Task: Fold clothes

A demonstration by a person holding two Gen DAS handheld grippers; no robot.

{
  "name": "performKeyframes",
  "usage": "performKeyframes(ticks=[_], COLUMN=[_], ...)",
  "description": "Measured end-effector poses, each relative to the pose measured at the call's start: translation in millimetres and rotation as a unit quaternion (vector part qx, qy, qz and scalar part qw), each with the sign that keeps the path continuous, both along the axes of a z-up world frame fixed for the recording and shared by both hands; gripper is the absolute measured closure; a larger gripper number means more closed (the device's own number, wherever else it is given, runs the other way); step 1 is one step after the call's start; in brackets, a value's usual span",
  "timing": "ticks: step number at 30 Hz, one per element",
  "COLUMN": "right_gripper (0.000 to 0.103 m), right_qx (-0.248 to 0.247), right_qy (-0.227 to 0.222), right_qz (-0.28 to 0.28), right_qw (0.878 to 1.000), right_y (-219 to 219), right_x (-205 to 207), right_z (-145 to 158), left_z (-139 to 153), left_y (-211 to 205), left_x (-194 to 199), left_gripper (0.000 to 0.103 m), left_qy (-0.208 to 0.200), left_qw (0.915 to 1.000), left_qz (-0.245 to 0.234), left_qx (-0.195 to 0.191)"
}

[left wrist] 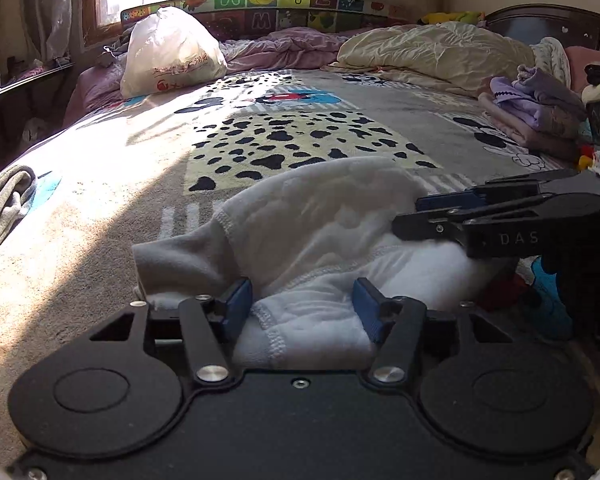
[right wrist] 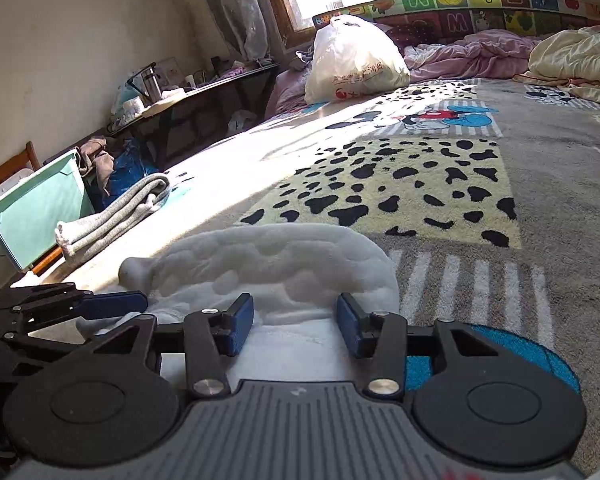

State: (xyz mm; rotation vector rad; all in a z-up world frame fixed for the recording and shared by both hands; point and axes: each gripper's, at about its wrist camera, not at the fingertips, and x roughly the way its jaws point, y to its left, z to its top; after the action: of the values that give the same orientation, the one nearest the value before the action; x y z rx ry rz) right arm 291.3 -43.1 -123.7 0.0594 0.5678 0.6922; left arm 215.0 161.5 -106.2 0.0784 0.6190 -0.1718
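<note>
While the white garment (left wrist: 316, 232) lies bunched on the blanket (left wrist: 100, 208), the left gripper (left wrist: 302, 308) sits low with its fingers spread wide, cloth lying between the blue pads (left wrist: 238, 306) ungripped. The right gripper (right wrist: 296, 322) is just as wide apart, level beside it, straddling the garment's near edge.

The left black two-finger gripper with blue pads (left wrist: 302, 307) sits low, jaws parted wide — nothing clamped between them. The right black gripper with blue pads (right wrist: 295, 324) is likewise spread apart; in the left view it reaches in sideways from the right.
</note>
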Motion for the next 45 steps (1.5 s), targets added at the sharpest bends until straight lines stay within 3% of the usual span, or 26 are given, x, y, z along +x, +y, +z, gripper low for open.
performKeyframes(ticks=[3, 5, 9, 11, 15, 19, 23, 28, 30, 33, 37, 40, 43, 45], right_gripper=[0.064, 0.064, 0.063, 0.061, 0.061, 0.058, 0.057, 0.057, 0.057, 0.057, 0.057, 0.056, 0.055, 0.055], right_qx=[-0.026, -0.045, -0.038, -0.035, -0.063, -0.079, -0.042, -0.060, -0.083, -0.083, -0.079, -0.111, -0.076, -0.085], right_qy=[-0.021, -0.032, -0.061, -0.085, -0.101, -0.058, -0.032, -0.047, -0.054, -0.094, -0.131, -0.086, -0.046, -0.040], right_qz=[0.016, 0.026, 0.041, 0.053, 0.078, 0.096, 0.092, 0.093, 0.085, 0.064, 0.063, 0.067, 0.058, 0.061], right_qw=[0.999, 0.998, 0.997, 0.994, 0.990, 0.991, 0.994, 0.993, 0.991, 0.990, 0.986, 0.988, 0.994, 0.994], right_y=[1.6, 5.3, 0.4, -1.9, 11.4, 24.7, 18.3, 21.2, 26.3, 22.1, 9.9, 11.8, 8.8, 13.5], right_x=[-3.2, -6.9, -21.8, -28.5, -13.9, 11.9, 20.6, 15.1, 9.6, -17.7, -54.0, -52.5, -38.5, -33.6], right_z=[-6.0, -2.2, 21.2, 34.7, 44.5, 21.0, -0.7, -2.8, 6.4, 30.7, 40.0, 14.3, 2.7, 3.1], left_z=[-2.4, 2.4, 14.9, 16.4, 6.0, 2.4, 0.1, -2.7, 3.7, 12.5, 2.1, -6.5, -9.1, -9.6], left_y=[4.2, 13.1, 25.6, 29.0, 24.6, 20.7, 17.0, 12.4, 8.6, 8.3, 4.6, 1.4, 3.0, 5.1], left_x=[-0.6, -3.4, -5.6, -0.8, 21.2, 22.8, 20.6, 17.9, 8.3, -11.5, -14.5, -7.0, -6.6, -8.8], left_gripper=[0.045, 0.047, 0.049, 0.049, 0.048, 0.047, 0.045, 0.045, 0.046, 0.047, 0.046, 0.045, 0.044, 0.044], left_qy=[-0.003, -0.011, -0.078, -0.092, -0.053, -0.046, -0.045, -0.044, -0.057, -0.064, -0.027, -0.006, -0.004, -0.008], left_qw=[1.0000, 0.9997, 0.9953, 0.9931, 0.9972, 0.9979, 0.9980, 0.9977, 0.9970, 0.9978, 0.9993, 0.9996, 0.9998, 0.9999], left_qz=[-0.006, -0.005, 0.022, 0.033, 0.039, 0.042, 0.045, 0.048, 0.043, 0.013, -0.008, 0.000, 0.009, 0.013], left_qx=[0.000, -0.020, -0.053, -0.064, -0.036, -0.018, -0.002, 0.018, 0.029, 0.013, 0.024, 0.029, 0.016, 0.003])
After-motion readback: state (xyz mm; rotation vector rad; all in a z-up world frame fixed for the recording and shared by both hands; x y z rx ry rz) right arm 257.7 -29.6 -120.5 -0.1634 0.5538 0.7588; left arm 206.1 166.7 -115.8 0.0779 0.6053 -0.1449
